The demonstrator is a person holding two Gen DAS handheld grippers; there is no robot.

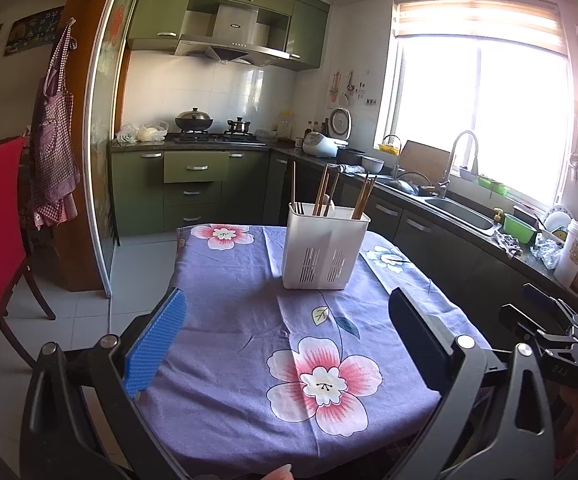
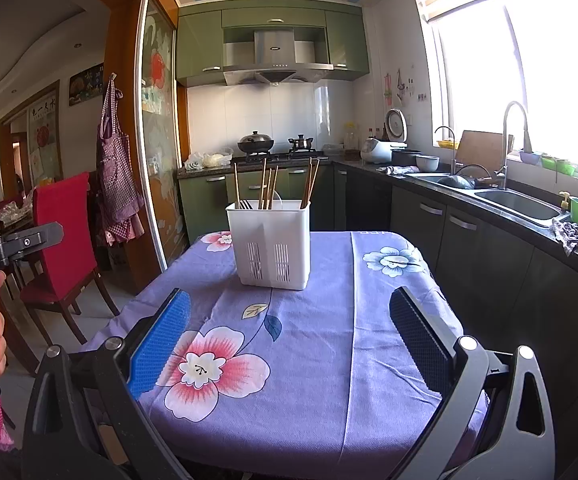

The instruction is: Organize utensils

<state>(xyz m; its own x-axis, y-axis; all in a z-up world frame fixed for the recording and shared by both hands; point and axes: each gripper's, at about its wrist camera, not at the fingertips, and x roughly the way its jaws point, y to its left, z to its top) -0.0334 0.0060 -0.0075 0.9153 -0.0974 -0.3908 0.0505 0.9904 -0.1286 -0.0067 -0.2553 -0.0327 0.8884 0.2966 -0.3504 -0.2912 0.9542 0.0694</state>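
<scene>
Purple floral tablecloth [image 1: 229,280] across the table, bare near the front edge. Left gripper [image 1: 287,344] hovering low over that cloth, fingers spread wide, grasping nothing. White plastic utensil holder [image 1: 323,248] upright at the far middle of the table, well apart from both tools; wooden chopsticks [image 1: 323,194] standing in its compartments, dark fork tines [image 2: 245,204] at its left, seemingly sorted by kind. Right gripper [image 2: 289,340] likewise released, empty, aimed at the holder.

Green cabinets [image 2: 205,48] and a steel range hood [image 2: 277,60] fill the upper centre; a bright window [image 1: 485,120] glares at right over the sink [image 2: 517,202]. A red chair [image 2: 63,240] stands at left on the pale tiled floor [image 1: 137,272].
</scene>
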